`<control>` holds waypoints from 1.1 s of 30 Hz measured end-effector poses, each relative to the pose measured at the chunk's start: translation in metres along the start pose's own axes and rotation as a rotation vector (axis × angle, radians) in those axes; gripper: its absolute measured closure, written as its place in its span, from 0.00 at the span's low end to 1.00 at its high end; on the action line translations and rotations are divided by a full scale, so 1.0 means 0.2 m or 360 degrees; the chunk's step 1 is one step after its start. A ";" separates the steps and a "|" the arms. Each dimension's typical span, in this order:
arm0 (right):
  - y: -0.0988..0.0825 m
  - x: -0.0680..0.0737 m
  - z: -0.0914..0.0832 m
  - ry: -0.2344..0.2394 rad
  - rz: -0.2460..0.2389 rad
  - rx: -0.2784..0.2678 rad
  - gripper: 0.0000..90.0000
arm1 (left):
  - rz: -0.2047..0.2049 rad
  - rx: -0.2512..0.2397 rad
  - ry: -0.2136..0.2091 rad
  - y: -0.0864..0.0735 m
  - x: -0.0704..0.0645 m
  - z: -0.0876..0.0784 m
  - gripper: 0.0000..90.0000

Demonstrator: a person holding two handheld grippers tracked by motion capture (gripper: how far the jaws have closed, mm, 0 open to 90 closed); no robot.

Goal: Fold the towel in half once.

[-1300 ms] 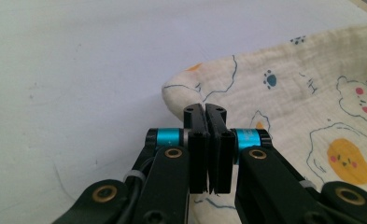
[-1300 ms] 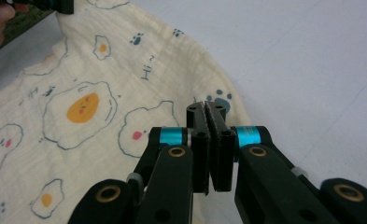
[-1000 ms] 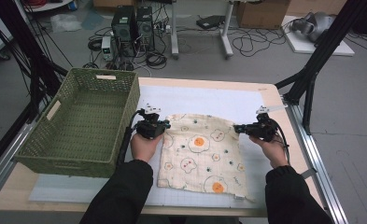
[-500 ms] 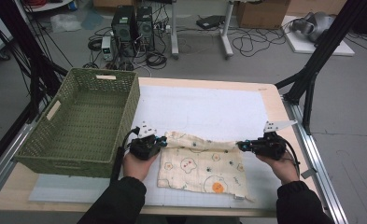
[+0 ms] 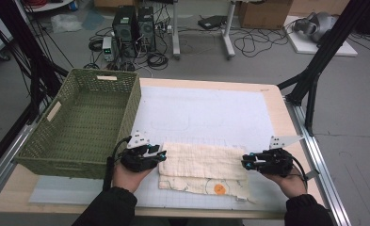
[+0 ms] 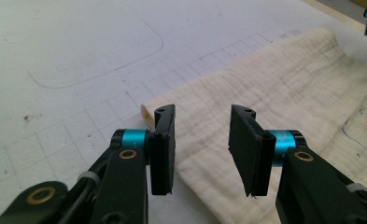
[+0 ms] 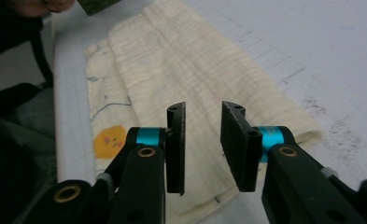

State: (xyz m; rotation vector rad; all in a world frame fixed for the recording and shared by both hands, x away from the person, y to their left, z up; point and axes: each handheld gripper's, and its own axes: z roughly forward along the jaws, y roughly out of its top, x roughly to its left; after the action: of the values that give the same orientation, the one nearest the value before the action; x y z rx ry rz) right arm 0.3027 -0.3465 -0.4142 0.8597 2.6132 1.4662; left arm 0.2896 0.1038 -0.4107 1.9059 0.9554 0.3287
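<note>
While both sets of fingers have just been opening, nothing is clamped: left gripper [image 5: 160,156] fingers [image 6: 163,148] stand apart over the left end of the folded cloth [image 5: 202,162], with cloth showing in the gap but the pads not pressing on it. Same on the other side: right gripper [image 5: 246,162] fingers [image 7: 176,145] are parted above the cloth's right end, fabric visible between them, no pinch.

Cloth is cream muslin, folded over on itself into a long strip, plain back side up. A narrow band of the printed side sticks out along the near edge, with an orange-yolk egg print [image 5: 219,189] near the right end. It lies flat on the white gridded mat [image 5: 206,113], near edge of the tabletop [image 5: 277,94], between the two hands.

Left hand [image 5: 128,174] and right hand [image 5: 291,181] come in from the near side, dark sleeves, grippers pointing inward at each other along the fold.

Green woven basket [image 5: 55,141] sits at the left of the tabletop, just beside the left gripper, apart from the cloth.

Beyond the tabletop: floor with PC towers [image 5: 133,23] and loose cables.
</note>
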 end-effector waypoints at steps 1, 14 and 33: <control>0.01 0.00 0.00 -0.0019 -0.0011 0.0004 0.76 | 0.0003 0.0011 0.0002 0.00 0.00 0.00 0.68; -0.07 0.03 0.18 -0.0009 -0.0148 0.0258 0.92 | 0.0098 0.0295 -0.0127 -0.11 -0.04 0.15 0.94; 0.01 0.05 0.10 0.0033 -0.0132 0.0161 0.99 | 0.0043 0.0157 -0.0132 -0.04 -0.03 0.05 1.00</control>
State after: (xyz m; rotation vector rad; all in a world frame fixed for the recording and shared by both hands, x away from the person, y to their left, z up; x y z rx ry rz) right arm 0.2999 -0.3248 -0.4217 0.7374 2.7232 1.3408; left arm 0.2885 0.0955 -0.4215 2.0079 0.9056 0.2199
